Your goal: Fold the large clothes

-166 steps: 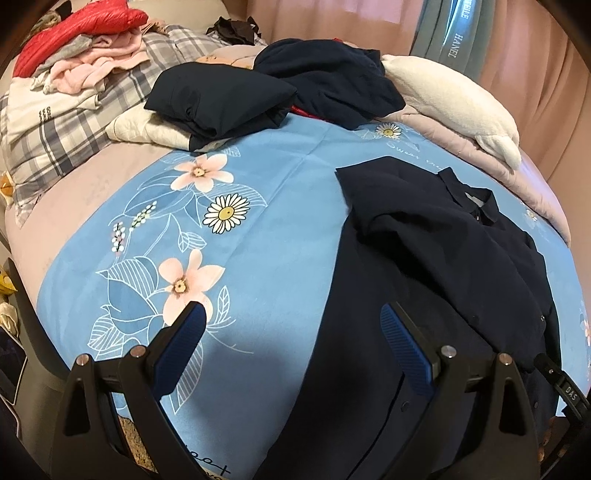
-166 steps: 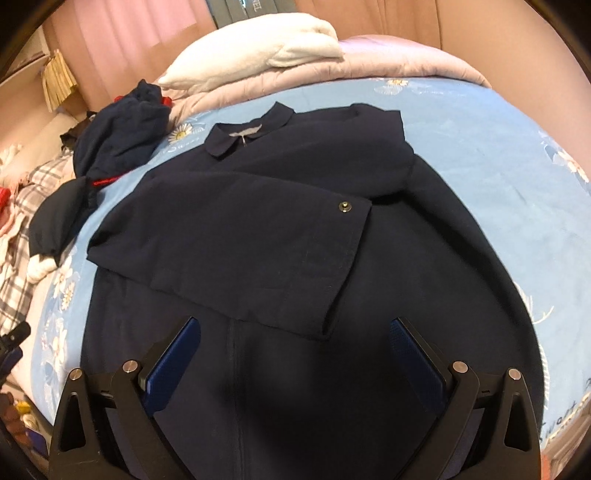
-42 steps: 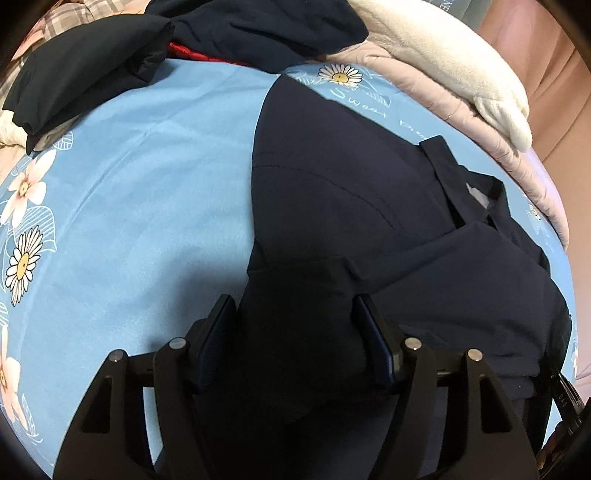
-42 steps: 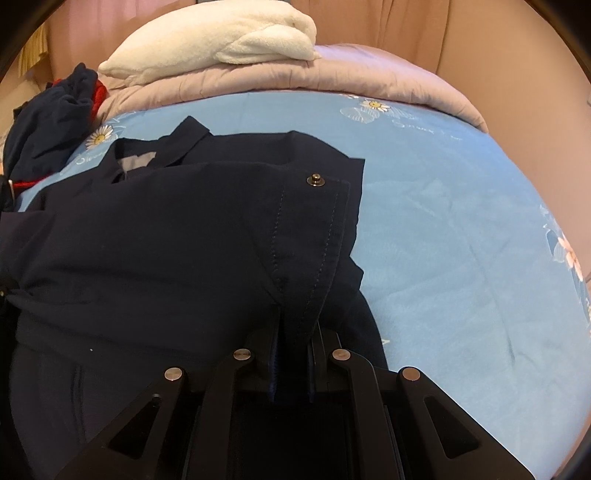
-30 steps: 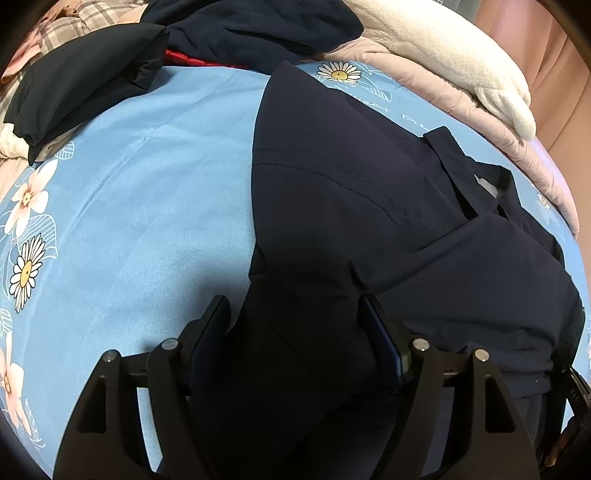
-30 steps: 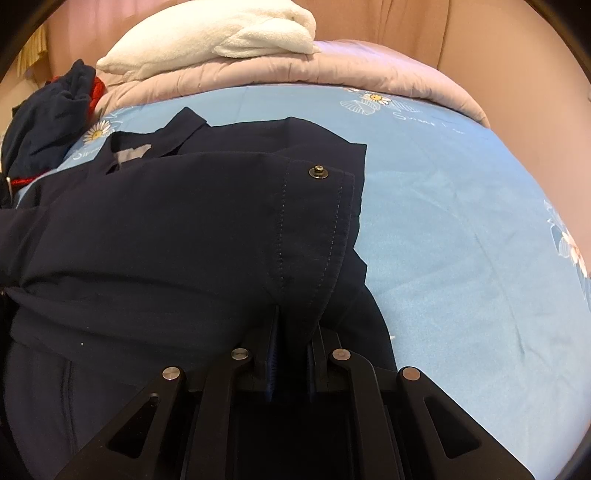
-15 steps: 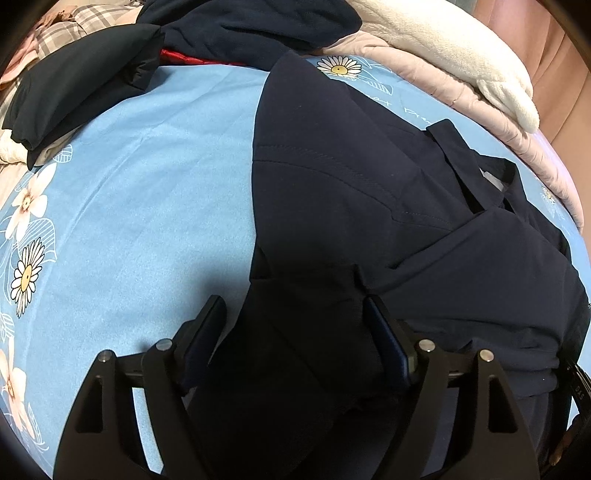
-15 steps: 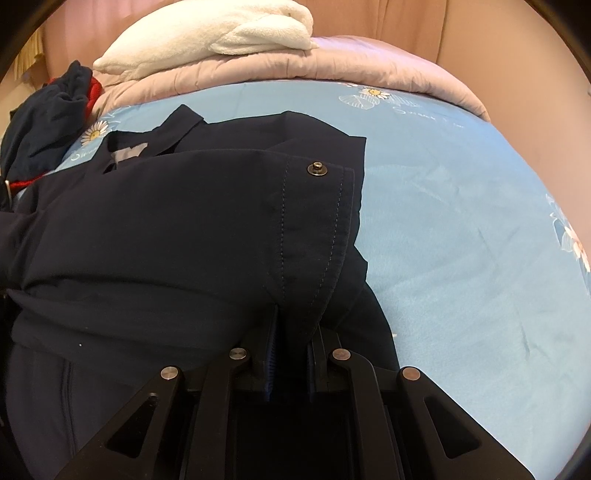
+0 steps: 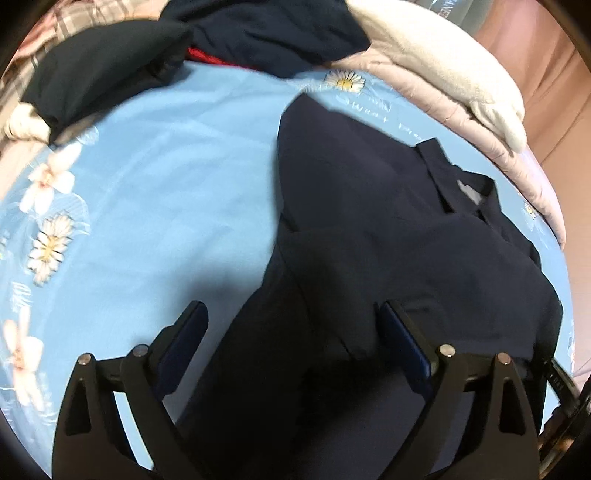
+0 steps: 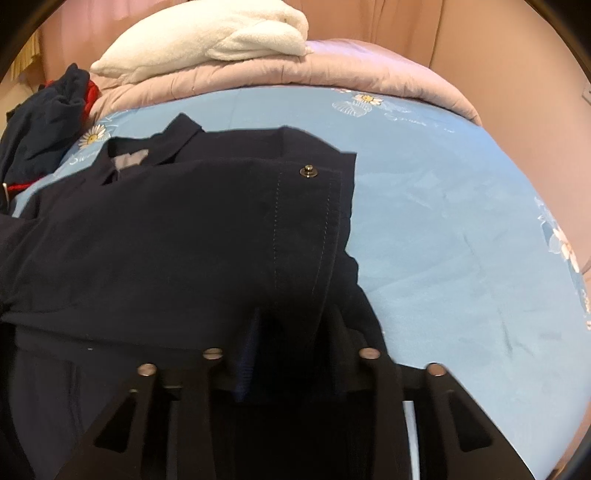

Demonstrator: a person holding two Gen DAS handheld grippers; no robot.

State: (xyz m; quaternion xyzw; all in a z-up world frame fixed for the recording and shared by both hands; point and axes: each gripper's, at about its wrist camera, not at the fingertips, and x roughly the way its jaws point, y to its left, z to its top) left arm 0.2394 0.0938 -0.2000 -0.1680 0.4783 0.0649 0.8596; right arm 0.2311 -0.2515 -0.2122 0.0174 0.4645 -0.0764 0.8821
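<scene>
One shirt (image 9: 388,229): navy, lying on the blue floral bed (image 9: 177,177), sleeves folded in.
Left gripper (image 9: 291,328): fingers opening wide, clear of the cloth.
Right gripper (image 10: 295,332): fingers opening, cuff (image 10: 314,229) between them, released.
Beyond: white pillow (image 10: 207,37), dark clothes (image 9: 110,70).

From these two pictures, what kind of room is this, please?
Most likely a bedroom. The navy shirt lies on a bed with a blue flowered sheet, a folded quilt and a white blanket at its far end, curtains behind.
</scene>
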